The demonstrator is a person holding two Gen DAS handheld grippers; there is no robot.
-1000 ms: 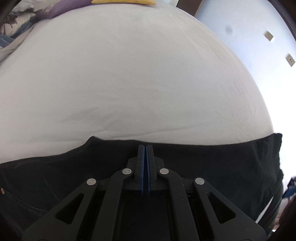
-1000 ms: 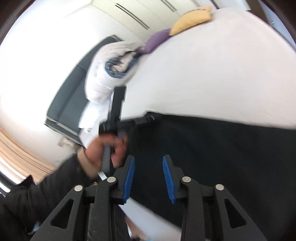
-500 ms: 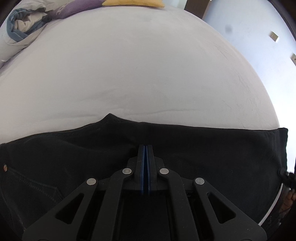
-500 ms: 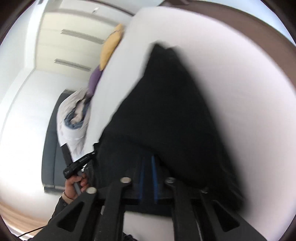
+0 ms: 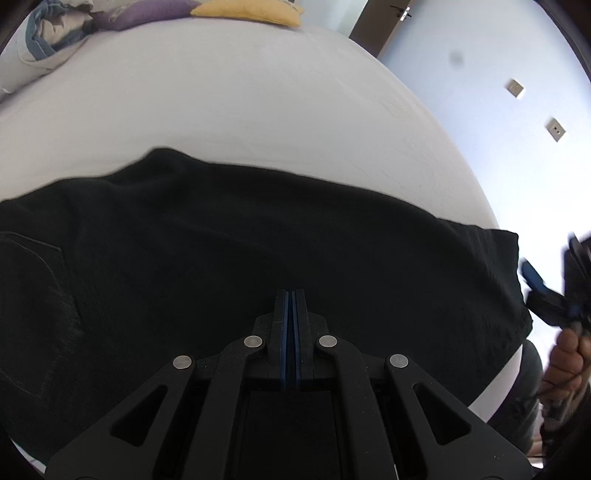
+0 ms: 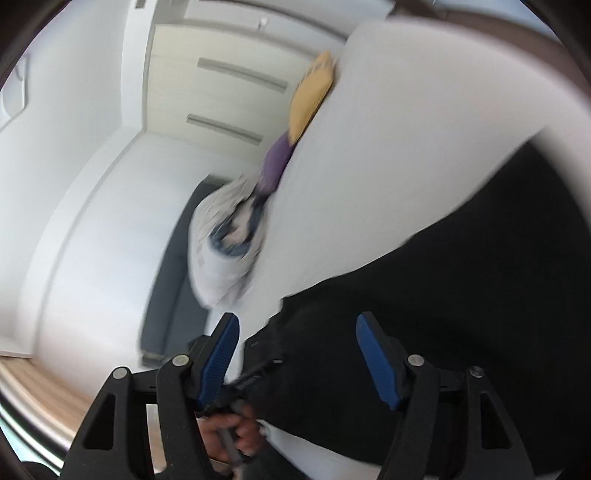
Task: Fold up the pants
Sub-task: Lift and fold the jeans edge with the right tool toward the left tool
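Black pants (image 5: pixel 229 251) lie spread across the near part of a white bed (image 5: pixel 221 99). My left gripper (image 5: pixel 290 295) is shut, its blue pads pressed together over the pants near their front edge; whether cloth is pinched between them I cannot tell. My right gripper (image 6: pixel 297 354) is open with its blue fingers (image 6: pixel 373 350) wide apart, off the pants' end, which shows in the blurred right wrist view (image 6: pixel 461 295). The right gripper also shows at the far right of the left wrist view (image 5: pixel 554 295), beside the pants' right end.
A yellow pillow (image 5: pixel 247 11) and a purple pillow (image 5: pixel 144 13) lie at the bed's far end, with a bundled duvet (image 5: pixel 40 44) at the far left. A dark bench (image 6: pixel 173 288) stands by the wall. The bed's right edge drops off near a white wall (image 5: pixel 498 92).
The right gripper was shut on the pants' end half a second ago and is now open and off them. The pants lie further onto the bed. The left gripper stays shut.
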